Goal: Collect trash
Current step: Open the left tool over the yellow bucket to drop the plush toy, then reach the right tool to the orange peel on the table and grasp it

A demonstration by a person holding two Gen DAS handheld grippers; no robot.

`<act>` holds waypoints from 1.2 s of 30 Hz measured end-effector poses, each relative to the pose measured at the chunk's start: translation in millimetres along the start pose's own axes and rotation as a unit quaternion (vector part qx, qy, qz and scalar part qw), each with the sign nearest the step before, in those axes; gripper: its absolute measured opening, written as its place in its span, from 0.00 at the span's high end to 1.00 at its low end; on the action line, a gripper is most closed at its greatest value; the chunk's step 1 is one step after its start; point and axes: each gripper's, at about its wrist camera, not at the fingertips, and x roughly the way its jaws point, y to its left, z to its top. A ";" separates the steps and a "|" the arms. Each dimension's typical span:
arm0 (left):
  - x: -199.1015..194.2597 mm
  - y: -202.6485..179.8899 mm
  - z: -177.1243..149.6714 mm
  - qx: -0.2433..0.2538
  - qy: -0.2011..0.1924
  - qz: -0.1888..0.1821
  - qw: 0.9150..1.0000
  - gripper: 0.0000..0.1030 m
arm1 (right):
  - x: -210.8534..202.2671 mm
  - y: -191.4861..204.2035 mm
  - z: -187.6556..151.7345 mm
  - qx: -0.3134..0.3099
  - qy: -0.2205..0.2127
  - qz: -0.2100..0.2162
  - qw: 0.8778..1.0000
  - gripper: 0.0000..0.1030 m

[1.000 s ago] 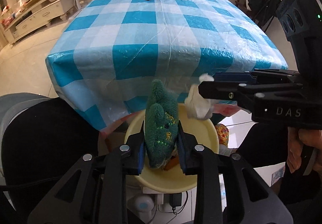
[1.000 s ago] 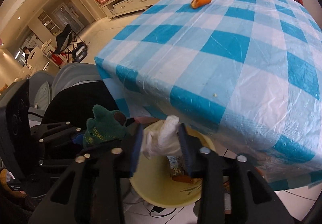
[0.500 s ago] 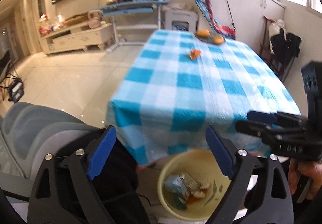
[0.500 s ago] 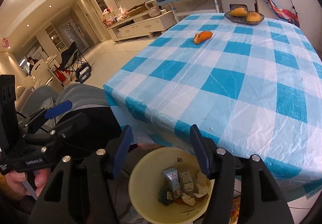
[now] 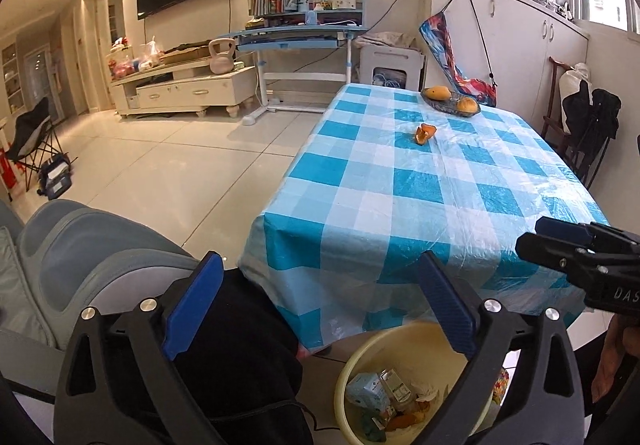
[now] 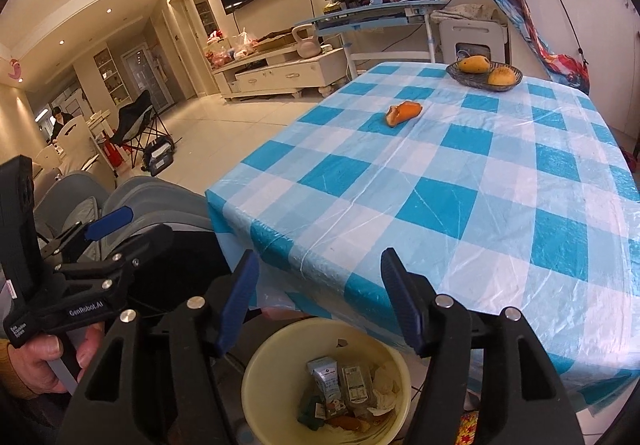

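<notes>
A yellow bin (image 5: 345, 385) (image 6: 256, 369) stands on the floor below the near edge of the blue checked table (image 5: 400, 205) (image 6: 440, 185). Cartons, a white tissue, a green plush toy and orange scraps lie inside it. My left gripper (image 5: 320, 285) hovers above the bin, its jaws still opening wide with nothing between them. My right gripper (image 6: 320, 277) also hangs over the bin, its jaws opening and empty. An orange peel (image 5: 425, 133) (image 6: 403, 112) rests on the cloth further back.
A dark bowl with two mangoes (image 5: 450, 101) (image 6: 484, 75) sits at the table's far end. A grey armchair (image 5: 100, 253) and a dark-clad leg (image 5: 240, 345) are at the left. Black chairs (image 5: 588, 125) stand right of the table.
The left gripper let go of the green plush toy and the right let go of the white tissue. Both now lie in the bin. Both grippers rose and tilted upward.
</notes>
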 end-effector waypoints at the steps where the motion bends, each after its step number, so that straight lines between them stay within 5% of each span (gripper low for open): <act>1: 0.6 -0.3 -0.2 0.000 0.000 -0.002 1.000 0.09 | -0.9 -1.2 0.2 0.003 -0.003 -0.003 1.000 0.38; 12: 13.4 17.6 -0.4 -0.050 0.006 -0.019 0.999 0.08 | 8.0 -11.9 4.7 0.030 -0.011 -0.027 0.999 0.36; 26: 26.2 16.2 -1.2 -0.045 0.028 -0.019 0.998 0.07 | 25.1 -9.0 8.7 0.038 0.003 -0.034 0.999 0.32; 36: 29.1 15.7 -2.3 -0.045 0.033 -0.020 0.998 0.07 | 47.8 -21.0 48.4 0.064 0.020 -0.046 0.997 0.29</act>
